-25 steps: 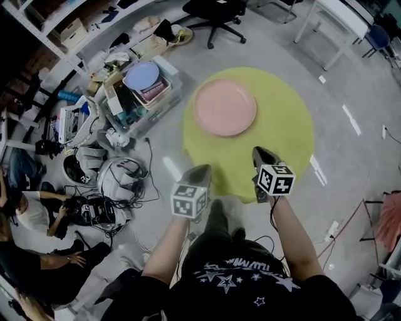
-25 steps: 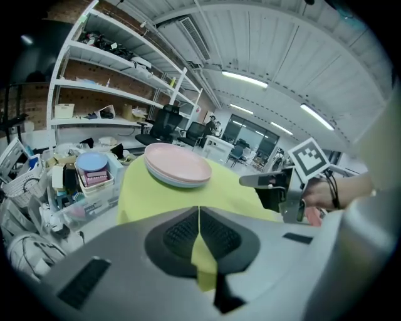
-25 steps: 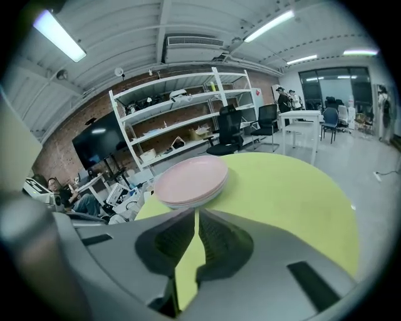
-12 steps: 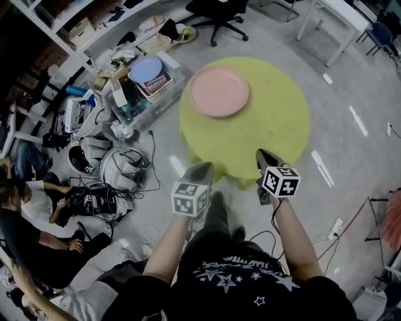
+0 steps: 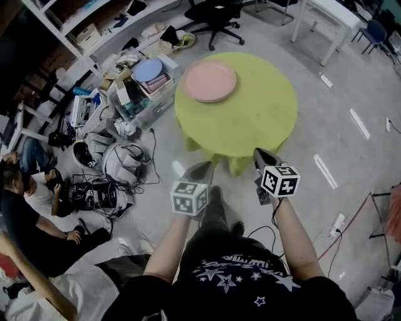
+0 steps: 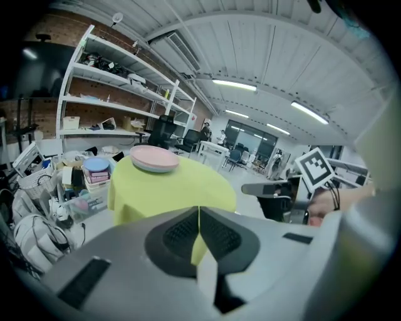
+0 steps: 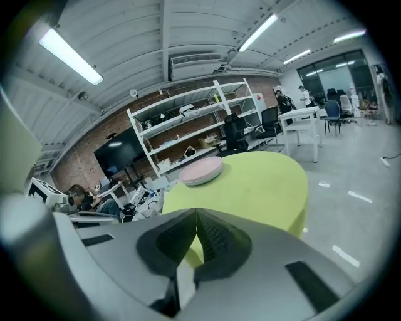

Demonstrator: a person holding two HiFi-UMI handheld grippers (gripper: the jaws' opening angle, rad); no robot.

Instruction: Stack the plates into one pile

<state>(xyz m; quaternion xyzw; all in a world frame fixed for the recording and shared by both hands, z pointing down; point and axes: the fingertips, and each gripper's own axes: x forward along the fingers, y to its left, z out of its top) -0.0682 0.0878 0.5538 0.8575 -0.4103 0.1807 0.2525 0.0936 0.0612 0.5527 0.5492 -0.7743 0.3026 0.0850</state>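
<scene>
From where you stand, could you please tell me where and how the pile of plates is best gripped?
The pile of plates lies flat on the yellow table, so only its raised rim offers a thin edge. Probably pinch the near rim, coming in low and level from the person's side, one jaw above, one below.

The yellow cloth (image 5: 238, 119) wholly hides the table under it, legs and all. The pink plates (image 5: 210, 80) at its far left side lie too close together to count. The left picture edge cuts off the seated people (image 5: 31, 207), and the far edge cuts off the black chair (image 5: 216, 9) and the white desk (image 5: 326, 19). The things on the shelves (image 6: 119, 63) are too small to name.
</scene>
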